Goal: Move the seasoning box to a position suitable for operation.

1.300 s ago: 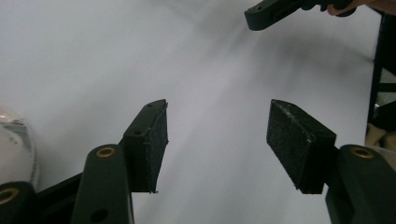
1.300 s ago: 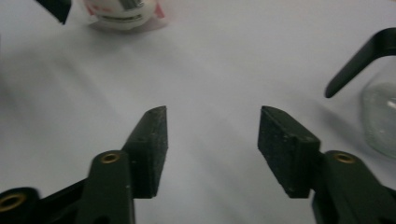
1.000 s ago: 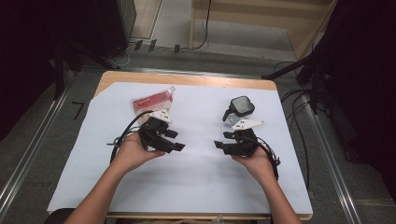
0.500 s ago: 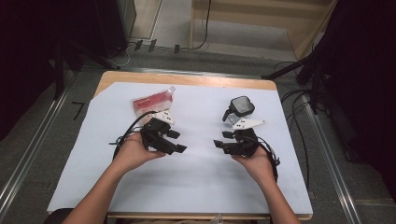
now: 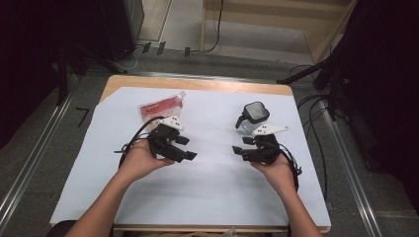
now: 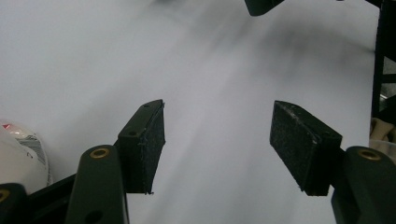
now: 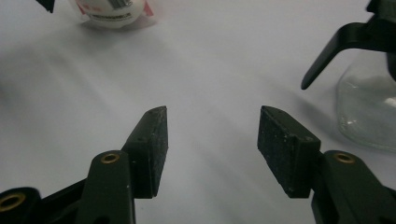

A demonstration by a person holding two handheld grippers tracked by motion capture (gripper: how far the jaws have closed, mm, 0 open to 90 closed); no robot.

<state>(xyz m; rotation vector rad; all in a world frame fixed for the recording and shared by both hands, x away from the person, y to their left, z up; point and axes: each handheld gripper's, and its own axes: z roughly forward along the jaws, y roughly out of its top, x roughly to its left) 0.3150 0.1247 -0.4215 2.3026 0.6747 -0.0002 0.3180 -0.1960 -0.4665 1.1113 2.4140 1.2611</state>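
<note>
A red and white pouch (image 5: 159, 106) with a corner spout lies flat at the back left of the white sheet (image 5: 212, 182). A clear glass jug (image 5: 252, 118) with a black lid and handle stands at the back right. My left gripper (image 5: 190, 156) is held just in front of the pouch, jaws open and pointing right, nothing between them (image 6: 219, 149). My right gripper (image 5: 237, 150) is held in front of the jug, jaws open and pointing left, empty (image 7: 212, 140). The jug (image 7: 369, 107) sits at the right edge of the right gripper view, with the pouch (image 7: 112, 11) at the top.
The sheet covers a wooden table (image 5: 197, 84) whose far edge shows. Metal rails (image 5: 29, 163) run along both sides on the floor. Black cables (image 5: 316, 148) trail off the right side. A wooden frame (image 5: 276, 19) stands behind the table.
Both grippers have stayed nearly in place; the left gripper has turned slightly, with its jaws a little farther right.
</note>
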